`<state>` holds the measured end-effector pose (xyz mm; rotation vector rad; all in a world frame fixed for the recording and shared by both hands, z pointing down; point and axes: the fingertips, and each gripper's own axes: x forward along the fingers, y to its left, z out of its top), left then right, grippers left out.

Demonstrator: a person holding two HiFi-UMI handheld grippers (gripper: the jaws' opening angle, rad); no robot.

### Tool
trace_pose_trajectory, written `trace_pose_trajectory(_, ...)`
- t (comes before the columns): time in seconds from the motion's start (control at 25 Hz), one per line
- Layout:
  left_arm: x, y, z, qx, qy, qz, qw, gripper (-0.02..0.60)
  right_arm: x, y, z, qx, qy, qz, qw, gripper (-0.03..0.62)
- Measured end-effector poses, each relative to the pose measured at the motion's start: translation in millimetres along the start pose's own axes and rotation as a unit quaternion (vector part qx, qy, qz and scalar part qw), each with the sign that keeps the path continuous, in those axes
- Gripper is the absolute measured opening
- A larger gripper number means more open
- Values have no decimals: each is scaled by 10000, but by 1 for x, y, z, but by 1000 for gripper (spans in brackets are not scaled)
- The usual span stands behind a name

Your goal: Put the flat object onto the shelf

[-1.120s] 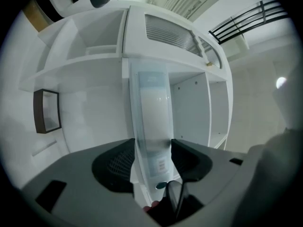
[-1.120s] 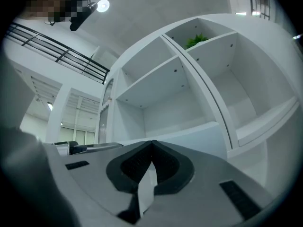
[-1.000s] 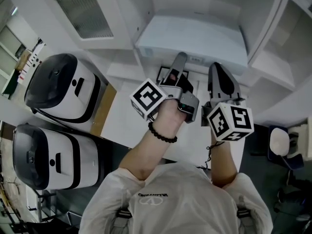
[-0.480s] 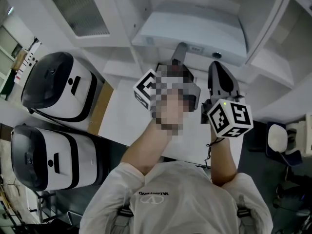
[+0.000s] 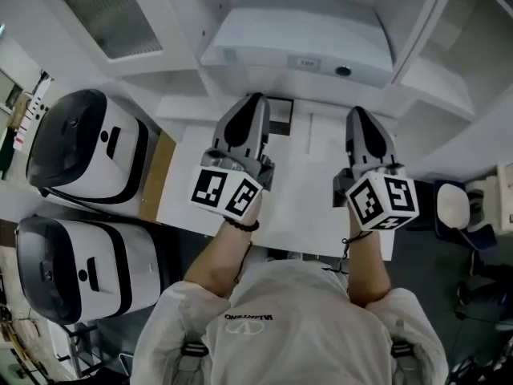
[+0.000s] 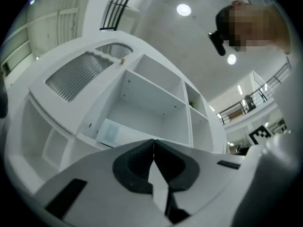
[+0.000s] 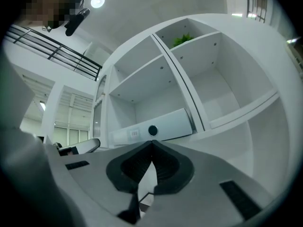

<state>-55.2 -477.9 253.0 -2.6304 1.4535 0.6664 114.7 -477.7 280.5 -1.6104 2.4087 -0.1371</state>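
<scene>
A flat white box (image 5: 298, 45) with a small label and a black round spot lies in the lower bay of the white shelf (image 5: 417, 70). It also shows in the right gripper view as the flat white box (image 7: 156, 126), and in the left gripper view as the pale box (image 6: 112, 132). My left gripper (image 5: 249, 103) hovers over the white table (image 5: 309, 191) in front of the shelf, jaws shut and empty. My right gripper (image 5: 357, 115) hangs beside it, also shut with nothing held. In their own views, the left gripper (image 6: 153, 143) and right gripper (image 7: 152, 143) both point at the shelf.
Two white-and-black domed appliances (image 5: 84, 155) (image 5: 76, 259) stand at the left of the table. A small dark-framed item (image 5: 280, 117) lies at the table's back edge between the grippers. A ribbed panel (image 5: 108, 10) is at the upper left. Upper shelf bays (image 7: 142, 74) stand bare.
My left gripper has turned upright, drawn back and left from the shelf, and its jaws have closed on nothing. The right gripper has hardly moved.
</scene>
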Motion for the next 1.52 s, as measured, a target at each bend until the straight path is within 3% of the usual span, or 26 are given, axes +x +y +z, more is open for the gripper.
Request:
trace_pose_trajectory(0.12, -20, -3, -4, 579, 157, -54, 9982, 5, -11, 0, -7, -71, 59, -38, 10000, 9)
trace_pose_trajectory(0.36, -51, 0, -13, 876, 341, 150, 9955, 5, -29, 6, -20, -220, 174, -3, 9996, 9)
trace_pose_trajectory(1.52, -67, -9, -29, 639, 487, 267, 9964, 4, -41, 12, -22, -595, 286, 10, 9978, 9)
